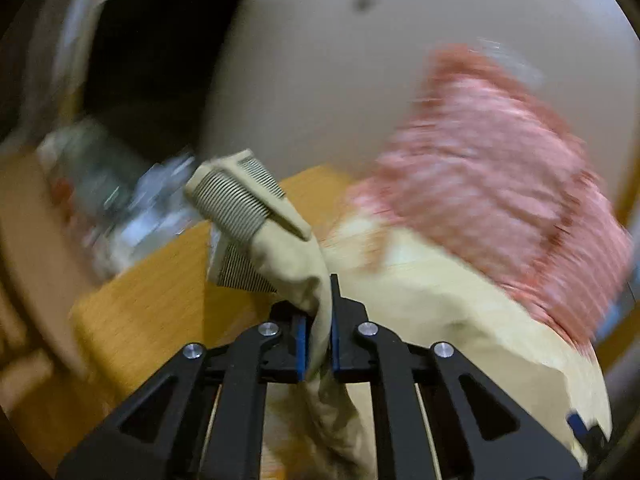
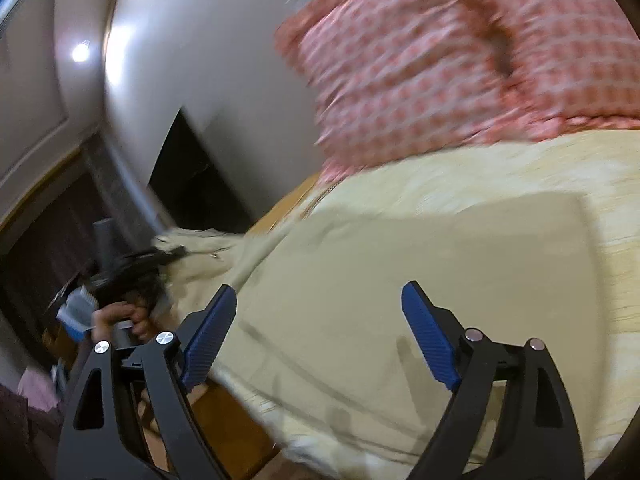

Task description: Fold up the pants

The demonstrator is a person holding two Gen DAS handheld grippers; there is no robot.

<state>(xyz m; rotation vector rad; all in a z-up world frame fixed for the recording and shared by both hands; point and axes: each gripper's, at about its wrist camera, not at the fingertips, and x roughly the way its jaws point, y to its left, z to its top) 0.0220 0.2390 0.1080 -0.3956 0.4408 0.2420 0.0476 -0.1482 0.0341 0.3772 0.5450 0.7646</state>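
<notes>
The pants (image 2: 380, 264) are pale beige and lie spread over a wooden table (image 2: 224, 424). My left gripper (image 1: 319, 312) is shut on a bunched end of the pants (image 1: 296, 252), with a ribbed elastic cuff (image 1: 236, 200) sticking up past the fingertips. The rest of the pants (image 1: 440, 292) trails off to the right in the left wrist view. My right gripper (image 2: 320, 300) is open and empty, hovering just above the flat beige cloth. The left gripper (image 2: 132, 276) and the hand holding it show at the far left of the right wrist view. Both views are motion-blurred.
A pink checked cloth (image 2: 440, 60) lies on the far part of the table, also seen in the left wrist view (image 1: 500, 180). Blurred clutter (image 1: 120, 200) sits at the table's left end. A pale wall (image 1: 320, 60) and a dark opening (image 1: 160, 60) stand behind.
</notes>
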